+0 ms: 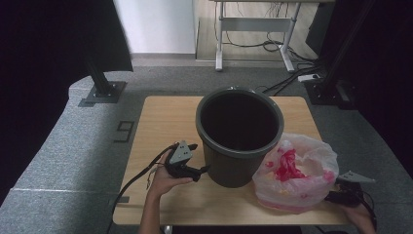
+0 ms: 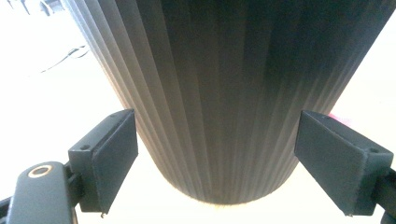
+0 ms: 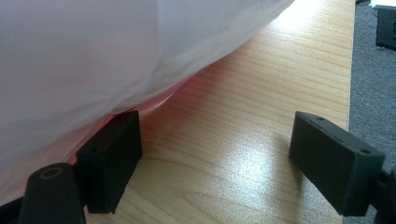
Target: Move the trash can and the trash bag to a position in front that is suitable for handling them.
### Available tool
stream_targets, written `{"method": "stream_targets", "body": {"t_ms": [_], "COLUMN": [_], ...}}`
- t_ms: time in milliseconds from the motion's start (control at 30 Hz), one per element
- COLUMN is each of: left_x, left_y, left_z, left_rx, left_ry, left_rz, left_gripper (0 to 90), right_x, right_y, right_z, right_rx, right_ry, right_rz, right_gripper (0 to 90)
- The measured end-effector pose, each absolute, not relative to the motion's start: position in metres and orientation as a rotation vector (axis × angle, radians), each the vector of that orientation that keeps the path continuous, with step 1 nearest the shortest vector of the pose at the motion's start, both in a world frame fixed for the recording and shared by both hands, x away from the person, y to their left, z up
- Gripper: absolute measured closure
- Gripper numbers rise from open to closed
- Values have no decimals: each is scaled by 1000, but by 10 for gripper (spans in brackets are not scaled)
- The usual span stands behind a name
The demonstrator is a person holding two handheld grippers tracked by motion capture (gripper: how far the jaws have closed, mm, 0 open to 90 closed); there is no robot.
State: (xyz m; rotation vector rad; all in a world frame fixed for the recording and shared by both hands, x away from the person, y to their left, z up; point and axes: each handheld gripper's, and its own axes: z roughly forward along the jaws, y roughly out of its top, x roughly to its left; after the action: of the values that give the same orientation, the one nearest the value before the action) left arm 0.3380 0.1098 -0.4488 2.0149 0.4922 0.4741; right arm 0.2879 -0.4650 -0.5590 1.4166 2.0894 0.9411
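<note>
Two hand-held grippers at a light wooden table (image 1: 160, 122), both jaws wide, neither holding anything. Left gripper (image 1: 203, 170) sits low against the side wall of the dark grey ribbed plastic bin (image 1: 238, 141), which stands upright at table centre w/ its inside dark, apparently empty; in the left gripper view the bin's wall (image 2: 219, 93) lies between the spread jaws. Right gripper (image 3: 215, 154) rests at the near right edge, one jaw touching the translucent white plastic bag w/ pink-red contents (image 1: 294, 170), just beside the bin. Progress, est.: early. Bag not gripped, not in bin; lifting and loading remain.
</note>
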Motion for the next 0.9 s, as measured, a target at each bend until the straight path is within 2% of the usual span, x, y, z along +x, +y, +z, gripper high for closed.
{"method": "stream_targets", "body": {"t_ms": [333, 600, 900], "left_x": [330, 327, 315], "left_y": [113, 134, 158], "left_z": [-449, -453, -443], "left_rx": [2032, 1983, 1962], "left_ry": [483, 539, 546], "left_rz": [474, 460, 519], "left_gripper": [134, 137, 137], "right_x": [288, 288, 287], "right_y": [-465, -465, -464], "right_z": [-559, -559, -559], "right_rx": [1420, 1420, 1419], "right_ry": [2087, 2087, 2088], "right_rz": [939, 940, 940], "right_gripper": [170, 169, 170]}}
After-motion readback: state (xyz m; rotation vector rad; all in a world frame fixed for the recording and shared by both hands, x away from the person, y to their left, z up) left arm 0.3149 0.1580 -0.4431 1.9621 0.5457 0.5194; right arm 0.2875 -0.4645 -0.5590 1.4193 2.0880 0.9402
